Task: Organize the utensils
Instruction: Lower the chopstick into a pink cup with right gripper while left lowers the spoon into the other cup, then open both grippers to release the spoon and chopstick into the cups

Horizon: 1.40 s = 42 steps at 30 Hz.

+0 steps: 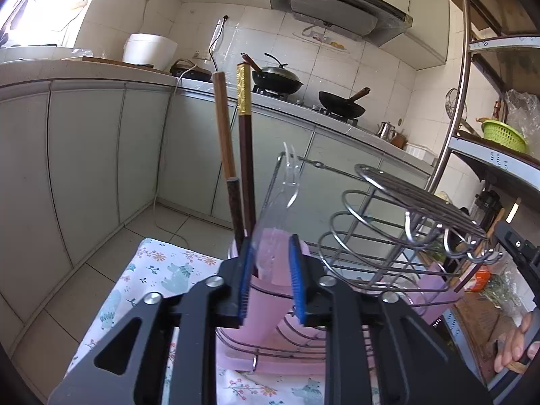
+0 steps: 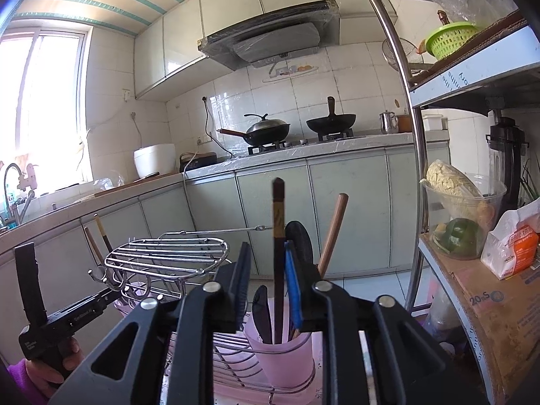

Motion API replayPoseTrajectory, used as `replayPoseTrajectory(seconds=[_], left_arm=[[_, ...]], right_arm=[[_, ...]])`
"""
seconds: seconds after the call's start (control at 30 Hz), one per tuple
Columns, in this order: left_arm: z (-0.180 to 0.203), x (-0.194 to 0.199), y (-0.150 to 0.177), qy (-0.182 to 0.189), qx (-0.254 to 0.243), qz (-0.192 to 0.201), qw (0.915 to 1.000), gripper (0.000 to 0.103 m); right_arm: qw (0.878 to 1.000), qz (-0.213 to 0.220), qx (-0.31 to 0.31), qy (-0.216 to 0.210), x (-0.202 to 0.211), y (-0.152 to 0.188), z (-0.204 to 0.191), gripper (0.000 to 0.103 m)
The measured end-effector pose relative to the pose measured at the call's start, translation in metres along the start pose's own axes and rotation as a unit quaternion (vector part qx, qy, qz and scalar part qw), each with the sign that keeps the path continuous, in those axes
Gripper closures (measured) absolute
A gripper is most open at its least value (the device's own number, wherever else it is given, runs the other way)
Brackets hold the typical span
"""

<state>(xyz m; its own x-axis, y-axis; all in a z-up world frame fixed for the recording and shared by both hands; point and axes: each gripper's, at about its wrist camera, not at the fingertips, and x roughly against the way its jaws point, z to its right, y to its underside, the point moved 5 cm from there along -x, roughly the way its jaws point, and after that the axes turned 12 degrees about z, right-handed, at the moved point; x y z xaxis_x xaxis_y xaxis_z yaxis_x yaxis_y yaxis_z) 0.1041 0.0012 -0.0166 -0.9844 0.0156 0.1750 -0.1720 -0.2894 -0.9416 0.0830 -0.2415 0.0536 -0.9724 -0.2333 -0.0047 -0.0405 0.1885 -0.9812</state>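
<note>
In the left wrist view my left gripper (image 1: 270,276) is open above a pink utensil cup (image 1: 266,290) in a wire dish rack (image 1: 388,222). A clear plastic fork (image 1: 281,189) stands in the cup between the pads, with a wooden chopstick (image 1: 224,125) and a dark gold-capped chopstick (image 1: 244,135) beside it. In the right wrist view my right gripper (image 2: 266,287) is open above another pink cup (image 2: 283,354). That cup holds a dark chopstick (image 2: 278,253), a wooden chopstick (image 2: 332,233), a black knife (image 2: 262,314) and a black spoon (image 2: 298,236).
The rack sits on a floral cloth (image 1: 152,270). A metal shelf unit (image 2: 472,270) with food and a green basket (image 2: 449,38) stands to the right. Kitchen cabinets and a stove with two woks (image 2: 300,125) lie behind.
</note>
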Motion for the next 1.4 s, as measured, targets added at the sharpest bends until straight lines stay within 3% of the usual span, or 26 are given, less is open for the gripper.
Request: replayPoseTrajectory(seconds=[0.07,0.6,0.87,1.4], left_arm=[[0.001,0.003,0.000,0.000,0.002,0.002,1.0000,0.072],[-0.008,0.020,0.001,-0.003,0.034,-0.007,0.9994,0.063],[-0.004,0.031,0.006,0.009,0.028,-0.022,0.9993,0.055],[0.022,0.050,0.020,0.024,-0.012,-0.055,0.9981,0.051]], right_arm=[[1.000,0.007,0.000,0.000,0.003,-0.002,-0.001,0.067],[1.000,0.006,-0.004,0.004,0.024,0.002,-0.007,0.067],[0.999,-0.022,-0.022,-0.005,0.033,0.019,-0.008,0.066],[0.995,-0.093,-0.024,-0.016,0.044,0.060,-0.026,0.066]])
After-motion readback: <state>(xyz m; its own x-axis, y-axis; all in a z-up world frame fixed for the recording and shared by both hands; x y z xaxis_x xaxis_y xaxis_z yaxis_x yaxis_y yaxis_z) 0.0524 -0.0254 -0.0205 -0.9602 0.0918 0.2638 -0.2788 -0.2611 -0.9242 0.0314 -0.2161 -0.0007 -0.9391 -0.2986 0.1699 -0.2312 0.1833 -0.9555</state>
